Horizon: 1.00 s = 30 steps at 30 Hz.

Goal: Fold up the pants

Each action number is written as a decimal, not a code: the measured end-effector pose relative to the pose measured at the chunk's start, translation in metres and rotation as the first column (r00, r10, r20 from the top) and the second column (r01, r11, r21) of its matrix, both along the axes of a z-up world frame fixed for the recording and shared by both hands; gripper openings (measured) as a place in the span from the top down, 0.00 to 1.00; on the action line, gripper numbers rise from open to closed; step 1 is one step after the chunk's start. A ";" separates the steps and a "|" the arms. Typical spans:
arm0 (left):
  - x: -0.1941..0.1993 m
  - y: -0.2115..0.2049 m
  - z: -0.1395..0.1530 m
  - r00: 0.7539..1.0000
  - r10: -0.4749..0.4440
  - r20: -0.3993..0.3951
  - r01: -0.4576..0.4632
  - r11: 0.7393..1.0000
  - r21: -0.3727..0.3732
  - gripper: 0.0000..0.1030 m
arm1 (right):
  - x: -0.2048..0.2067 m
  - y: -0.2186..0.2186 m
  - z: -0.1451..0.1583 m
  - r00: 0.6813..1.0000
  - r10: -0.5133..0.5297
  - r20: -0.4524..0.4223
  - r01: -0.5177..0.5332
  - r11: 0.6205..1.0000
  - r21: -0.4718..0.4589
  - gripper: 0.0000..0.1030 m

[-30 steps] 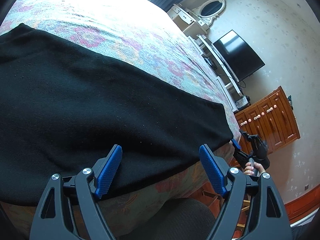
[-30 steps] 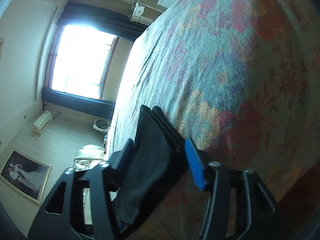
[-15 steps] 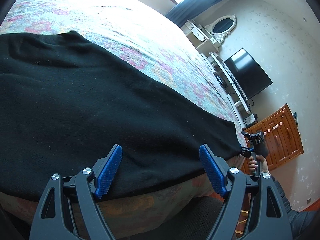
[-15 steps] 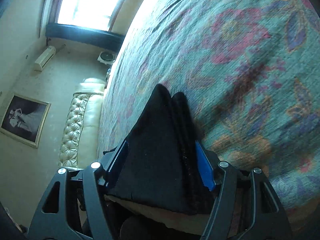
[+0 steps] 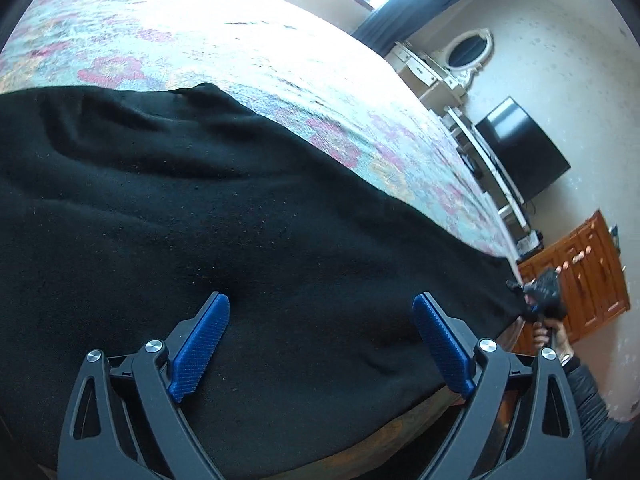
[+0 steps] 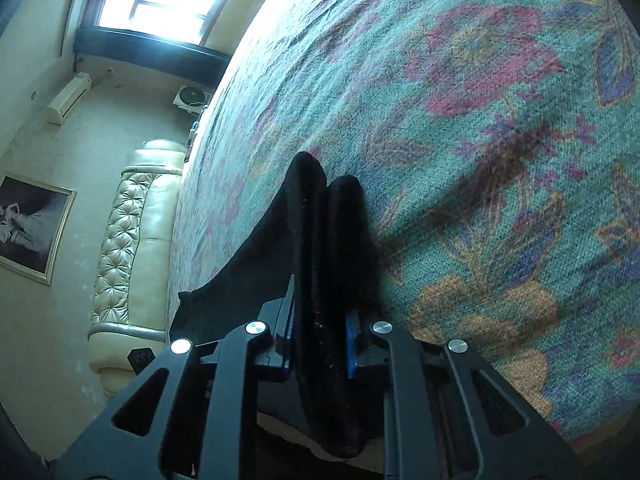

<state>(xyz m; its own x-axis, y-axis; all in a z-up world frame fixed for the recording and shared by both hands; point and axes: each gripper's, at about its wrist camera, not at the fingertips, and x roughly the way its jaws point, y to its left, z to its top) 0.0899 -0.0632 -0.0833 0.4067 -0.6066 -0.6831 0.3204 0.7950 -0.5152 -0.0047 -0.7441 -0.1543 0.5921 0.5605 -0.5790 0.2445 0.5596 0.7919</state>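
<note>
Black pants (image 5: 224,220) lie spread along the near edge of a bed with a floral cover (image 5: 240,40). My left gripper (image 5: 320,340) is open, its blue pads (image 5: 200,340) wide apart just above the cloth, holding nothing. My right gripper (image 6: 320,336) is shut on the leg end of the pants (image 6: 320,232), with bunched folds of black cloth between its jaws. In the left wrist view the right gripper (image 5: 540,292) shows small at the far end of the pants, by the bed's edge.
The floral bed cover (image 6: 480,120) stretches beyond the pants. A padded headboard (image 6: 128,240) stands at the left end. A television (image 5: 520,148), a white dresser with mirror (image 5: 440,64) and a wooden cabinet (image 5: 588,276) line the far wall.
My right gripper has closed on the leg end of the pants. My left gripper has moved forward over the cloth and stays open.
</note>
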 end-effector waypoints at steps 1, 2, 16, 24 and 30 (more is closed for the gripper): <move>-0.002 -0.007 0.000 0.999 -0.031 0.020 0.030 0.999 0.044 0.09 | 0.000 -0.001 0.004 1.000 -0.008 0.000 0.008 0.999 -0.035 0.84; -0.004 -0.012 0.000 0.998 -0.048 0.034 0.046 0.996 0.076 0.07 | 0.000 -0.002 0.007 1.000 -0.013 0.005 0.013 0.998 -0.062 0.84; -0.008 0.019 0.029 0.989 0.086 0.120 -0.084 0.996 -0.019 0.05 | -0.004 -0.051 0.001 0.997 -0.064 0.042 0.063 0.997 0.037 0.38; 0.006 0.049 0.028 0.985 0.147 0.093 -0.152 0.988 0.039 0.05 | 0.027 -0.022 -0.004 0.988 0.147 0.055 -0.151 0.985 0.083 0.35; 0.010 0.075 0.021 0.979 0.188 0.074 -0.192 0.981 0.042 0.05 | 0.023 -0.013 -0.008 0.992 0.119 -0.032 -0.119 0.993 0.014 0.83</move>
<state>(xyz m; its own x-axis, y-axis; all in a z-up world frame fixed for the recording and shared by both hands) 0.0997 0.0114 -0.0627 0.5588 -0.4802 -0.6762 0.1944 0.8685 -0.4560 0.0178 -0.7575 -0.1624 0.5016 0.6327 -0.5900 0.2030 0.5769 0.7912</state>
